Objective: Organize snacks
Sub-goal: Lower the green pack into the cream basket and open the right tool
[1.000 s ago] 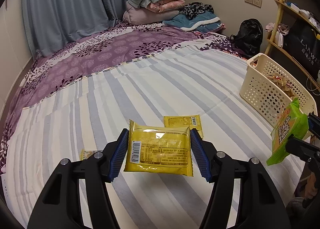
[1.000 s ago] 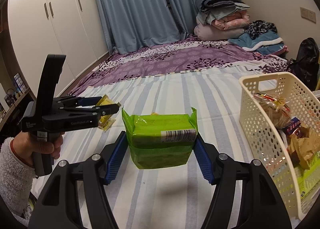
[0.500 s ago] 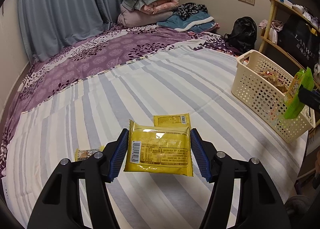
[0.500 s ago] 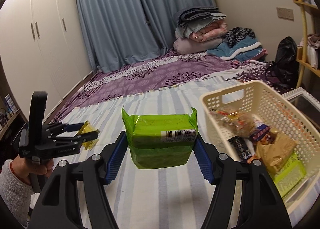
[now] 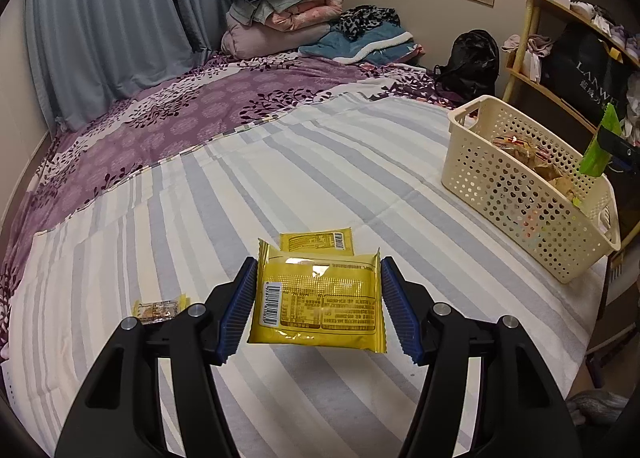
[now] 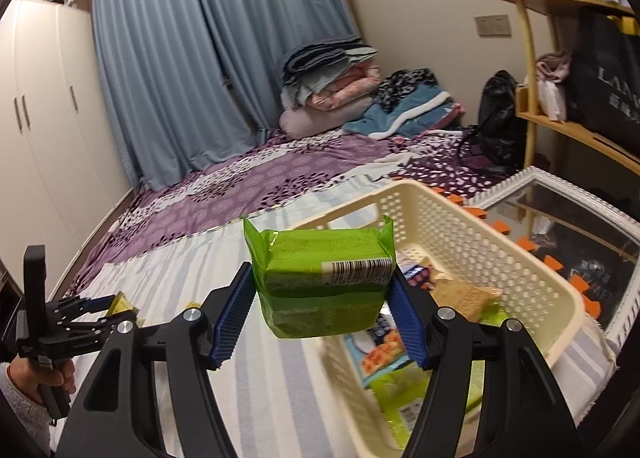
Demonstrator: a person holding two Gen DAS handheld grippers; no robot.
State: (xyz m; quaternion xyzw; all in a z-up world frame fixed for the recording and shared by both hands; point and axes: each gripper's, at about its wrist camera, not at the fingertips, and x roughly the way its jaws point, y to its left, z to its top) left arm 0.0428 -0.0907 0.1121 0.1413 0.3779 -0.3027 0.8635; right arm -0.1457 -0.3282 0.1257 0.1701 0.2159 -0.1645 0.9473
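Observation:
My left gripper is shut on a yellow snack packet and holds it above the striped bed sheet. My right gripper is shut on a green snack packet and holds it over the near end of the cream basket, which holds several snacks. In the left wrist view the basket stands at the right edge of the bed, with the green packet above its far side. A second yellow packet and a small clear-and-yellow packet lie on the sheet.
Folded blankets are stacked at the far end of the bed. A black bag and a wooden shelf stand at the right. A white-framed glass panel lies beyond the basket. White wardrobes stand on the left.
My right gripper has carried the green packet to the right, from over the sheet to over the basket. My left gripper keeps the yellow packet and has shifted slightly.

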